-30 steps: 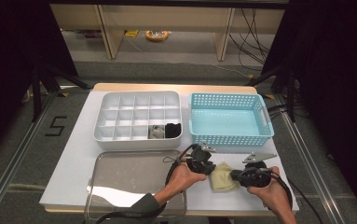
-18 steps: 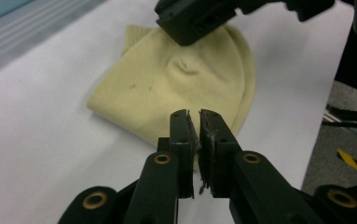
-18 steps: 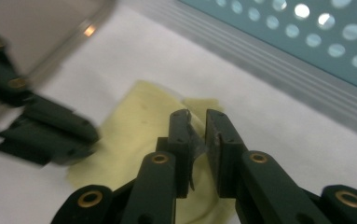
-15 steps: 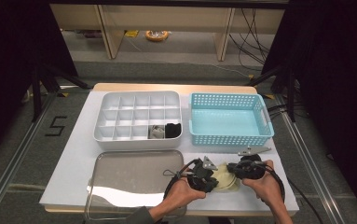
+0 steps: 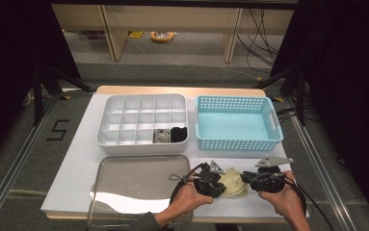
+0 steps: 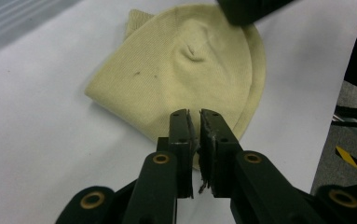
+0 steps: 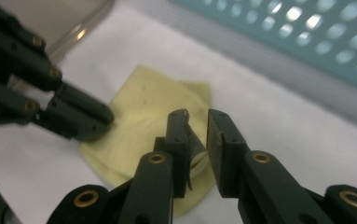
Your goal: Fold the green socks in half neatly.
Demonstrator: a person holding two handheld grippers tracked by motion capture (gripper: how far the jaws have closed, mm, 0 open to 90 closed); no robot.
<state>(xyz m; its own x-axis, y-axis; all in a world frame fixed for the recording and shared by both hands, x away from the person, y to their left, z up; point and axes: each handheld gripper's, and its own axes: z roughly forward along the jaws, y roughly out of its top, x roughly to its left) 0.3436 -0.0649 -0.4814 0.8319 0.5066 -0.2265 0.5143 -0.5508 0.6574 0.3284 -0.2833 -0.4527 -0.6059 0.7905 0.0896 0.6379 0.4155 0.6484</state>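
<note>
A pale yellow folded cloth (image 5: 233, 183) lies on the white table near the front edge, between my two grippers. My left gripper (image 5: 217, 186) comes in from the cloth's left, and in the left gripper view its jaws (image 6: 199, 119) are pinched together on the near edge of the cloth (image 6: 185, 70). My right gripper (image 5: 247, 182) meets the cloth from the right. Its jaws (image 7: 198, 122) stand a little apart with a fold of the cloth (image 7: 143, 116) caught between them. The left gripper's black jaws (image 7: 80, 116) touch the cloth's far side in the right gripper view.
A metal tray (image 5: 138, 185) lies just left of the hands. Behind it stands a white compartment box (image 5: 143, 100) holding a grey item (image 5: 162, 136) and a black item (image 5: 178, 134). A blue basket (image 5: 237, 144) sits close behind the cloth.
Both hands have drawn in toward each other and slightly toward the table's front edge. The grippers now sit against the cloth's two sides, where a second ago they were farther apart.
</note>
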